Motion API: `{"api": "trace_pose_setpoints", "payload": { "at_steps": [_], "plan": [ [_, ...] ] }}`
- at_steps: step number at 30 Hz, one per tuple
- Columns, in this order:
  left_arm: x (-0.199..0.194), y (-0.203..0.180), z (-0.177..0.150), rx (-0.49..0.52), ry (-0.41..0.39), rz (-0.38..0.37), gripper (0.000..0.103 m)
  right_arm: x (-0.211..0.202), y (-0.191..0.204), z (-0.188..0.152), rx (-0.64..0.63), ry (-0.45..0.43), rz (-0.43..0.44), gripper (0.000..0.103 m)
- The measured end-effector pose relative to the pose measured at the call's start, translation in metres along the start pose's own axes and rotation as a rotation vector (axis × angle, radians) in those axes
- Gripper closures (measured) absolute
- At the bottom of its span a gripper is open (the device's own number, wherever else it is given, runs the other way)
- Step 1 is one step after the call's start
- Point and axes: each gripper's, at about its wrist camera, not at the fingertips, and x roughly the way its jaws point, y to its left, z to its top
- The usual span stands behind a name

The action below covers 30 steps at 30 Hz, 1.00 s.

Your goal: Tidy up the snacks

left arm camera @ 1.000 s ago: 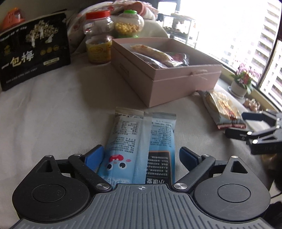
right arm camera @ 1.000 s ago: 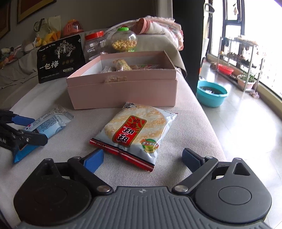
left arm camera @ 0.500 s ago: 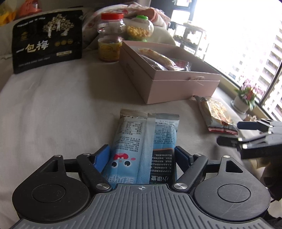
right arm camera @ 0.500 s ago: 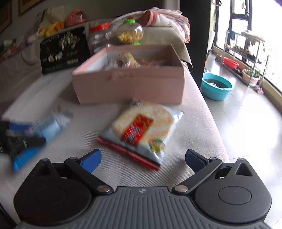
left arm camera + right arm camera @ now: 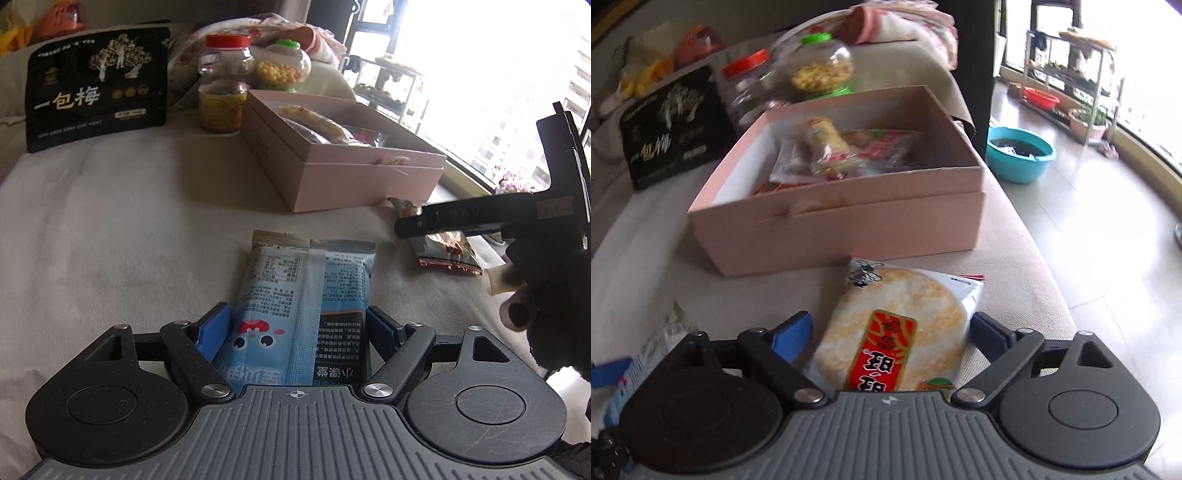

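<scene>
Left wrist showed the left gripper (image 5: 295,325) pinching the blue packet (image 5: 299,295); right gripper (image 5: 890,332) was closing around the rice cracker pack (image 5: 901,332), so centre it before lifting.

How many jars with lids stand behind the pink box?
2. The red-lid jar stands just behind the pink box, beside the black bag. The green-lid jar stands to its right, holding yellow balls. Others may be hidden.

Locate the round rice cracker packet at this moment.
In the right wrist view the rice cracker packet lies on the beige cloth between the right gripper fingers, just in front of the pink box.
</scene>
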Motion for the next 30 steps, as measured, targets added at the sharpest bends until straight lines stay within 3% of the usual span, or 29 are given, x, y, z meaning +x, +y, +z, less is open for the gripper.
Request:
{"api": "trace_pose_setpoints", "payload": {
  "at_steps": [4,22,30],
  "plan": [
    [-0.001,-0.001,-0.002,0.003,-0.005,0.002,0.019,-0.003,0.005,-0.001,-0.036,0.006,0.003,0.026],
    [-0.004,-0.011,-0.003,0.033,0.002,-0.002,0.02,-0.065,0.021,-0.033,-0.218,-0.028,0.039,0.027],
    [-0.013,-0.026,0.002,0.07,-0.028,-0.032,0.021,-0.089,0.009,-0.032,-0.217,-0.105,0.044,0.026]
  ]
}}
